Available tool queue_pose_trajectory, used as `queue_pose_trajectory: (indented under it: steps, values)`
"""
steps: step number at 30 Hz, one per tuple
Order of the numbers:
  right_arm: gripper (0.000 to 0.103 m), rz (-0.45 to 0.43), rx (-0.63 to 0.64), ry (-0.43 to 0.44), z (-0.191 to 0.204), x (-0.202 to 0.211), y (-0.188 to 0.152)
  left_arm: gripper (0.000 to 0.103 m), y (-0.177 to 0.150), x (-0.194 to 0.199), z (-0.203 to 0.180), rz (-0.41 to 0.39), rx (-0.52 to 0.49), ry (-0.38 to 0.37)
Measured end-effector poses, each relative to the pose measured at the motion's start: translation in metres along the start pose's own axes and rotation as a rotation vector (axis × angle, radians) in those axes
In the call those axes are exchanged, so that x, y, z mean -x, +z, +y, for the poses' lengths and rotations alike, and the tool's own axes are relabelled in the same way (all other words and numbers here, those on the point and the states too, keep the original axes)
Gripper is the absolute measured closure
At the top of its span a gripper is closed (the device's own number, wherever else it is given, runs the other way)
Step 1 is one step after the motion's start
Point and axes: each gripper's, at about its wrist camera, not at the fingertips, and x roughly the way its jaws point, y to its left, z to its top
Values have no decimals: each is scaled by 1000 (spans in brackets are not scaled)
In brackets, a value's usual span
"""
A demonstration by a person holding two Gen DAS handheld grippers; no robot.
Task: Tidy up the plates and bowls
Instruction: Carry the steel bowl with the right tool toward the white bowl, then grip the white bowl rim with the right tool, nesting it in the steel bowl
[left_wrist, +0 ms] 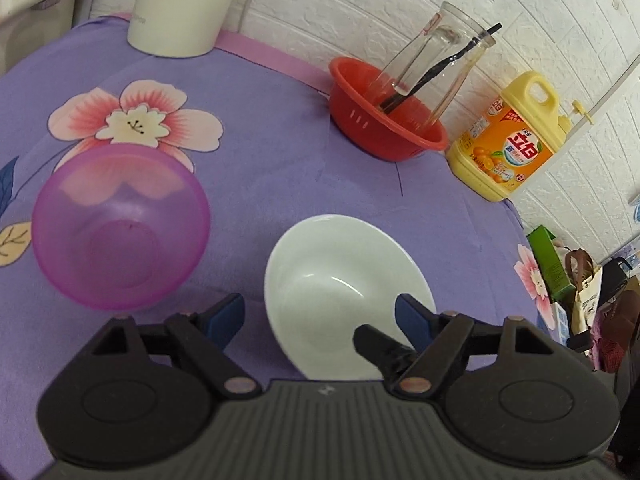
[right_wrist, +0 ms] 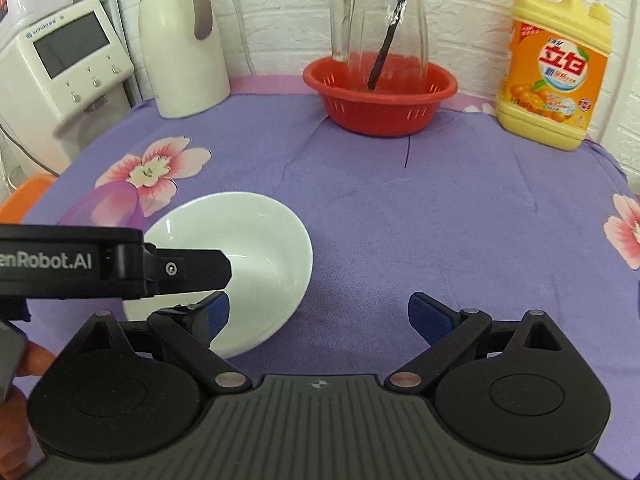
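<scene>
A white bowl (left_wrist: pixel 344 292) sits on the purple flowered tablecloth (left_wrist: pixel 272 152), near the front. A translucent purple bowl (left_wrist: pixel 120 228) stands to its left. My left gripper (left_wrist: pixel 320 316) is open, its right finger over the white bowl's near rim, its left finger outside it. In the right wrist view the white bowl (right_wrist: pixel 256 248) lies at the left, with the left gripper's body (right_wrist: pixel 112 262) reaching over it. My right gripper (right_wrist: pixel 318 314) is open and empty, just right of the bowl. The purple bowl (right_wrist: pixel 108 204) is partly hidden behind the left gripper.
A red colander (right_wrist: pixel 380 96) holding a glass jug with a black stick stands at the back. A yellow detergent bottle (right_wrist: pixel 556 64) is at the back right, a white kettle (right_wrist: pixel 184 44) and a white appliance (right_wrist: pixel 64 72) at the back left.
</scene>
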Motion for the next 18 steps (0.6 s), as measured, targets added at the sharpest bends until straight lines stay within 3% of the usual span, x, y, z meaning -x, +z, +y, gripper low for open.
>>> queue_pose_trajectory:
  steps: [7,18]
  values:
    - [0,8,46,-19,8,-24,4,25,-2,-15,1,4,-12,-2]
    - [0,-37,13,5,-1,-29,0,25,-3,-16,2,-18,-24,-11]
